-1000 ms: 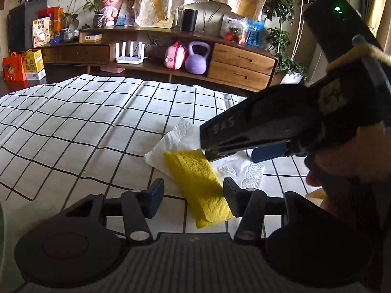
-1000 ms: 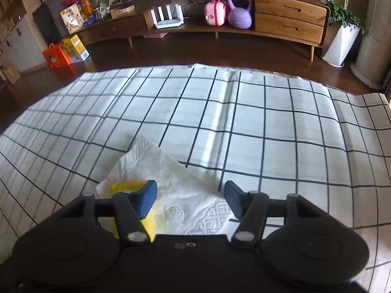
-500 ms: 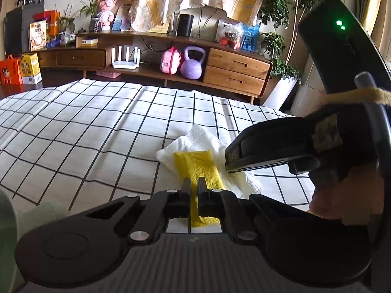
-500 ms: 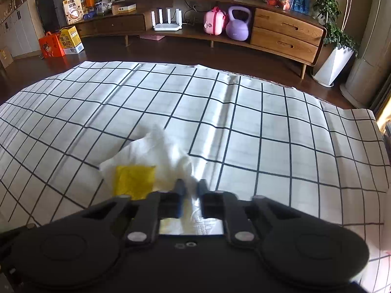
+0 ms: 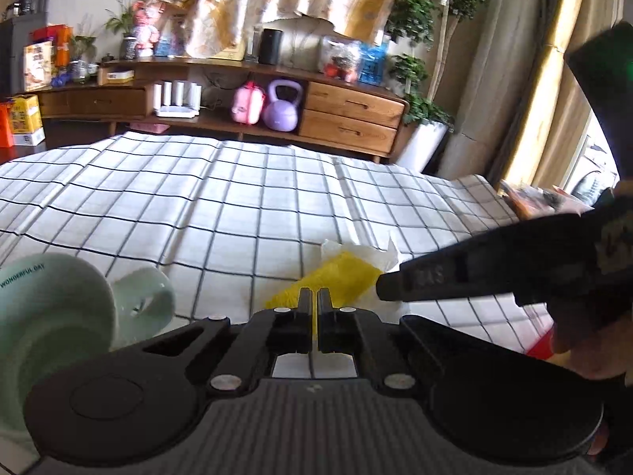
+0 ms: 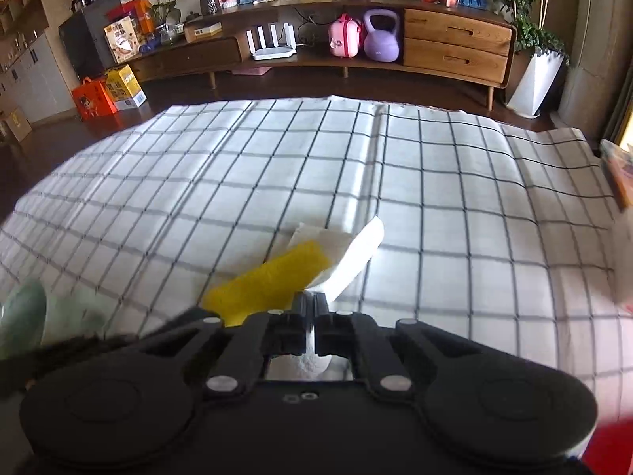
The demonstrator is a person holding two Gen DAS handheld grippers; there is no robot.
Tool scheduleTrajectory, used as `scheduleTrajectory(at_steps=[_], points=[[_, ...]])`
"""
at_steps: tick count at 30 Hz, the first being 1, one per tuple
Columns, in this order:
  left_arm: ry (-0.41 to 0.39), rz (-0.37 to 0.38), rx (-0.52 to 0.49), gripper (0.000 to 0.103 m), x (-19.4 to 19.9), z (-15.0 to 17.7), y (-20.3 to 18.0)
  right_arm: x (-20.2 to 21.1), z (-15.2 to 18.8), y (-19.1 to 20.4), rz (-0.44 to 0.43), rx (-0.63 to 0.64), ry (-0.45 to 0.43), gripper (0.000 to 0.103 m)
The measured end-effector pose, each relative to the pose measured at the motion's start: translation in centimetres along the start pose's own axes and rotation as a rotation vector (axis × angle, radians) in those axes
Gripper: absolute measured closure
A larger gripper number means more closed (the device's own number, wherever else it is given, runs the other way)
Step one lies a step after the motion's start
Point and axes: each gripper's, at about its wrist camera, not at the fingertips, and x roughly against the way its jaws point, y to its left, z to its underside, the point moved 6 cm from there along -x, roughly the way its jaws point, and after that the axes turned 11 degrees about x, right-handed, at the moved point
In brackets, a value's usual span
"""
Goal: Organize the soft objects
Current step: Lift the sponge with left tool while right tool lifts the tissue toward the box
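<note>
A yellow cloth lies on a white paper napkin on the checked tablecloth. My left gripper is shut on the near end of the yellow cloth. In the right wrist view the yellow cloth runs to the left, and my right gripper is shut on the near edge of the white napkin, whose far part lifts and folds. The right gripper's black body reaches in from the right in the left wrist view, close beside the cloth.
A pale green mug lies on its side at the near left of the table, also blurred in the right wrist view. Colourful packets sit at the far right edge. A wooden sideboard stands beyond.
Both grippers went from open to shut, the left on the yellow cloth, the right on the white napkin. Both then drew back, dragging the pieces; the mug came into view at left.
</note>
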Motion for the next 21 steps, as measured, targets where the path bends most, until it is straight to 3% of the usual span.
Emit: scheduleTrajectory(at_steps=[4, 10, 13, 14, 15, 17, 21], points=[[0.021, 0.042, -0.003, 0.101, 0.3, -0.5, -0.1, 0.6, 1.4, -1.1, 0.023, -0.054, 0.012, 0.101], [0.178, 0.139, -0.040, 0.097, -1.3, -0.8, -0.4, 0.9, 1.8, -2.1, 0.007, -0.109, 0.010, 0.101], [0.197, 0.150, -0.102, 0.081, -1.7, -0.4, -1.0, 0.9, 2.0, -2.2, -0.006, -0.110, 0.013, 0.101], [0.202, 0.159, -0.120, 0.066, -1.8, -0.1, -1.2, 0.8, 2.0, -2.3, -0.009, -0.110, 0.015, 0.101], [0.212, 0.173, -0.131, 0.046, -1.9, 0.1, -1.5, 0.7, 2.0, -2.3, -0.010, -0.109, 0.017, 0.101], [0.212, 0.178, -0.131, 0.031, -2.2, 0.3, -1.8, 0.7, 2.3, -2.4, -0.014, -0.115, 0.018, 0.100], [0.213, 0.161, -0.132, 0.031, -3.0, 0.3, -2.2, 0.6, 2.5, -2.7, -0.013, -0.128, 0.014, 0.100]])
